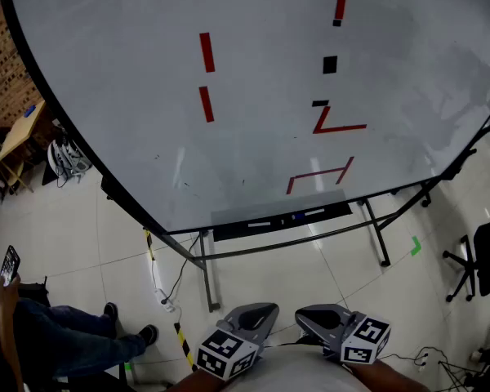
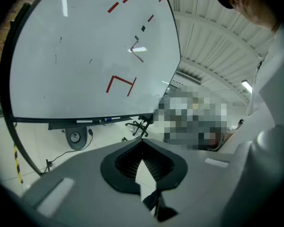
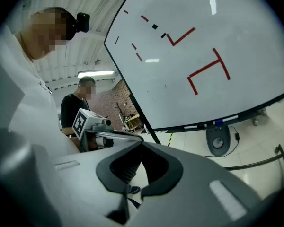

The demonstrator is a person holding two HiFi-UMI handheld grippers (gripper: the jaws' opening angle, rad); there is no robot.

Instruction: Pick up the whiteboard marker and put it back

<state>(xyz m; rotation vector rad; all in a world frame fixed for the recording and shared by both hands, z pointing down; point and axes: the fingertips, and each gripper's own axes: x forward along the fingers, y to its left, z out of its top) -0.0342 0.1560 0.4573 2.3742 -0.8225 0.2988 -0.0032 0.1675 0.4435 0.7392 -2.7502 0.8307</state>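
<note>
A big whiteboard (image 1: 253, 80) with red lines and black magnets stands ahead of me. On its ledge (image 1: 282, 219) lies a marker with a blue part (image 1: 295, 216) between two white ones. It also shows small in the left gripper view (image 2: 107, 119) and the right gripper view (image 3: 218, 122). My left gripper (image 1: 257, 315) and right gripper (image 1: 317, 317) are held low, close to my body and far from the ledge. Each is shut with nothing in it, as its own view shows (image 2: 149, 193) (image 3: 128, 193).
The whiteboard's metal stand legs (image 1: 208, 288) and a cable (image 1: 175, 280) lie between me and the board. A seated person with a phone (image 1: 10, 264) is at the left, an office chair (image 1: 483, 260) at the right, a wooden table (image 1: 20, 133) at far left.
</note>
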